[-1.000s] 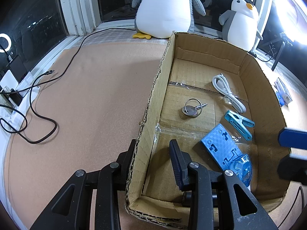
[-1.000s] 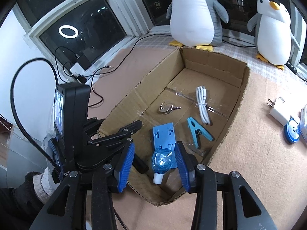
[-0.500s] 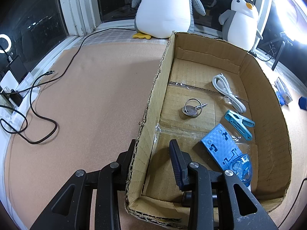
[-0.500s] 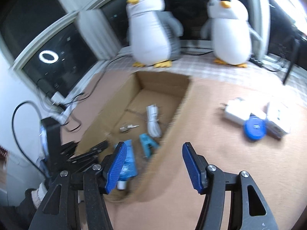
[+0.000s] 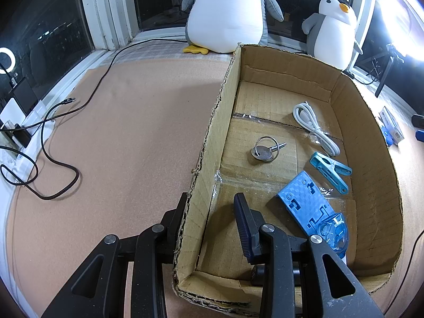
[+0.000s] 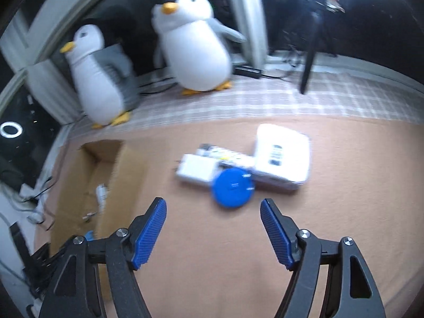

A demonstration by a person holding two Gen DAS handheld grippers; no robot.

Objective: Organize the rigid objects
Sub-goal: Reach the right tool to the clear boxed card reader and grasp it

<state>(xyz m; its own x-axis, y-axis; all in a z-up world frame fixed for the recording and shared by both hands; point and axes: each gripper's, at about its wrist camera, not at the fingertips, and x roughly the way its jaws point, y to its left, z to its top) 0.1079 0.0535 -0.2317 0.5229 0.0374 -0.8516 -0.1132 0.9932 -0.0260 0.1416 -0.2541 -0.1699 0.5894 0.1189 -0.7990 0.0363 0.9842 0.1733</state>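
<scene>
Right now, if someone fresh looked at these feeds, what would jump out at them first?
Probably the two plush penguins, the big one and the small one, by the dark window behind the cardboard box. Next, the box's blue clutter: a clip and a flat plate. In the right wrist view, the open right gripper faces a round blue disc beside white boxes on the tan mat.
</scene>
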